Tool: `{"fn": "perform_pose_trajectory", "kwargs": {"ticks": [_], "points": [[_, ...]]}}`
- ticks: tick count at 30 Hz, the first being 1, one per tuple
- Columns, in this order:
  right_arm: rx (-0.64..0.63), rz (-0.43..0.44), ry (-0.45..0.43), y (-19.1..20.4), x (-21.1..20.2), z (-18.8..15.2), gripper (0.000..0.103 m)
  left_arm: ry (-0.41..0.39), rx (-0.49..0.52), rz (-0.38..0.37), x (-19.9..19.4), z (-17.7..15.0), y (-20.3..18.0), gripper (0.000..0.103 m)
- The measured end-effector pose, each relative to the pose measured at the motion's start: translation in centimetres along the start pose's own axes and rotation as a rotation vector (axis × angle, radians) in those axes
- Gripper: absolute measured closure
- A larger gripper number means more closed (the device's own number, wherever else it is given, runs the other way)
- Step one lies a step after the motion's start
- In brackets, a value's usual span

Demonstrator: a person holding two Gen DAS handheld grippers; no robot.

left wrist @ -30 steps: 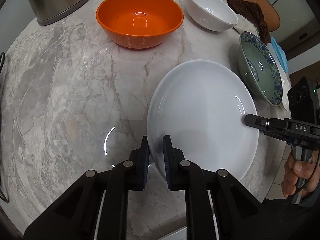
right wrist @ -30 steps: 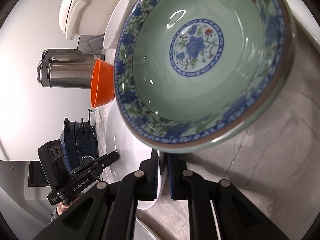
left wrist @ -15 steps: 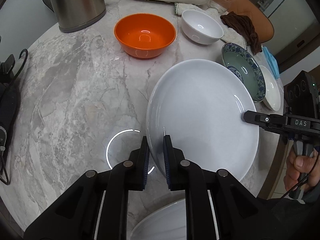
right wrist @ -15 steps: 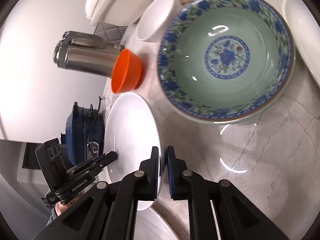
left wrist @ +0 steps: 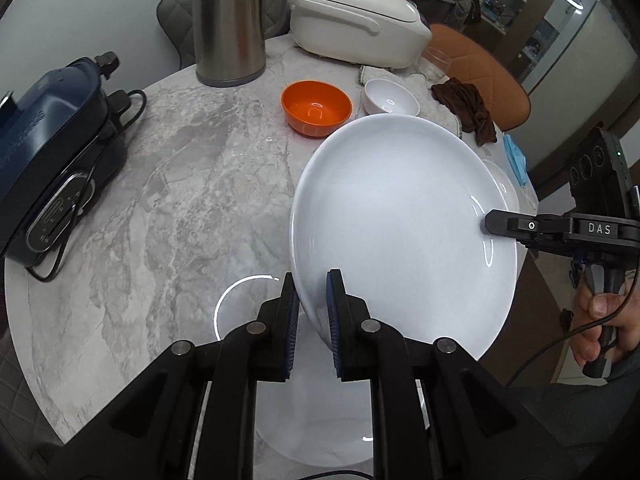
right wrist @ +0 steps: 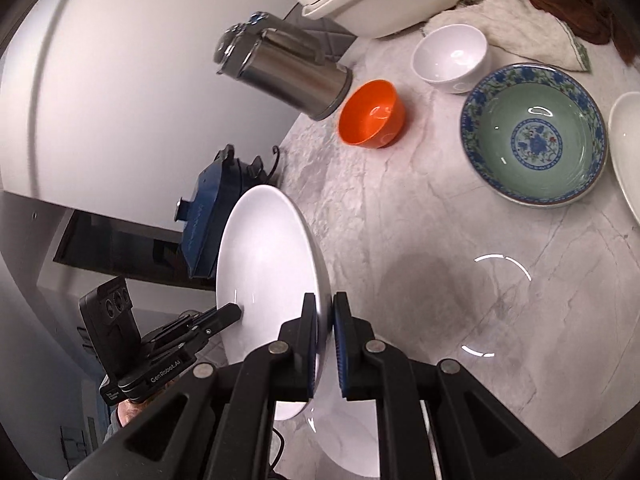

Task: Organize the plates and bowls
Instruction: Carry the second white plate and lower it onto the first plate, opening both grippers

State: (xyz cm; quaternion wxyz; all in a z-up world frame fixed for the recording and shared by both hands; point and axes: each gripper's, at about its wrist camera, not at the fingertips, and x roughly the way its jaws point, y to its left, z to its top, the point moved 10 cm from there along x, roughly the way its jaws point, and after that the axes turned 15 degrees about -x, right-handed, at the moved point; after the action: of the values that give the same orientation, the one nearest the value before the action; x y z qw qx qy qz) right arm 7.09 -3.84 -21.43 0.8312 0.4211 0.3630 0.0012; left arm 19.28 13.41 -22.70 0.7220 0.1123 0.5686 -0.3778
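Note:
A large white plate [left wrist: 400, 220] is held in the air above the marble table [left wrist: 180, 184], tilted. My left gripper [left wrist: 313, 312] is shut on its near rim. My right gripper [right wrist: 325, 336] is shut on the opposite rim; its finger shows in the left wrist view [left wrist: 520, 226]. The plate also shows in the right wrist view [right wrist: 264, 272]. Another white plate [left wrist: 320, 432] lies on the table below. An orange bowl [left wrist: 316, 108], a white bowl [left wrist: 390, 98] and a blue-patterned green bowl [right wrist: 534, 136] stand further back.
A steel kettle [left wrist: 228, 28], a white rice cooker [left wrist: 352, 20] and a dark blue appliance [left wrist: 44, 140] with its cord stand along the far and left edges. A brown cloth [left wrist: 468, 108] and a white dish [right wrist: 626, 152] lie at the right.
Both grippers have lifted the white plate higher and drawn it back toward the near edge; the bowls look smaller and the second plate has come into view below.

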Motion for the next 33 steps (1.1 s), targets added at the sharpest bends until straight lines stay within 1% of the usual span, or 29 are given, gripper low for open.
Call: {"fn": "perform_pose_trajectory", "kwargs": {"ticks": [3, 7, 10, 13, 17, 20, 26, 28, 33], "points": [[-0.06, 0.015, 0.037, 2.5, -0.2, -1.5, 0.091, -0.019, -0.038, 0.013, -2.4, -2.7, 1.3, 0.091], [-0.111, 0.022, 0.104, 4.3, 0.8, -4.5, 0.091, -0.02, -0.086, 0.036, -3.7, -7.0, 3.1, 0.091], [-0.102, 0.027, 0.163, 4.0, 2.0, -7.2, 0.091, 0.008, -0.135, 0.039, -3.1, -10.6, 4.4, 0.091], [-0.128, 0.007, 0.223, 3.4, 3.4, -9.5, 0.091, 0.035, -0.175, 0.045, -2.0, -14.3, 5.2, 0.091], [-0.129, -0.015, 0.292, 1.8, 5.0, -12.4, 0.091, 0.062, -0.218, 0.035, 0.0, -17.8, 5.9, 0.091], [-0.123, -0.025, 0.328, 0.5, 6.1, -13.8, 0.091, 0.075, -0.235, 0.034, 2.1, -18.8, 6.6, 0.091], [-0.147, -0.064, 0.386, -1.7, 8.6, -15.9, 0.091, 0.075, -0.194, 0.093, 5.9, -19.0, 7.8, 0.091], [-0.137, -0.08, 0.392, -2.5, 9.3, -16.1, 0.091, 0.08, -0.187, 0.096, 6.8, -19.2, 7.8, 0.091], [-0.134, -0.104, 0.39, -3.8, 9.5, -16.4, 0.091, 0.103, -0.19, 0.086, 8.5, -19.4, 8.1, 0.09]]}}
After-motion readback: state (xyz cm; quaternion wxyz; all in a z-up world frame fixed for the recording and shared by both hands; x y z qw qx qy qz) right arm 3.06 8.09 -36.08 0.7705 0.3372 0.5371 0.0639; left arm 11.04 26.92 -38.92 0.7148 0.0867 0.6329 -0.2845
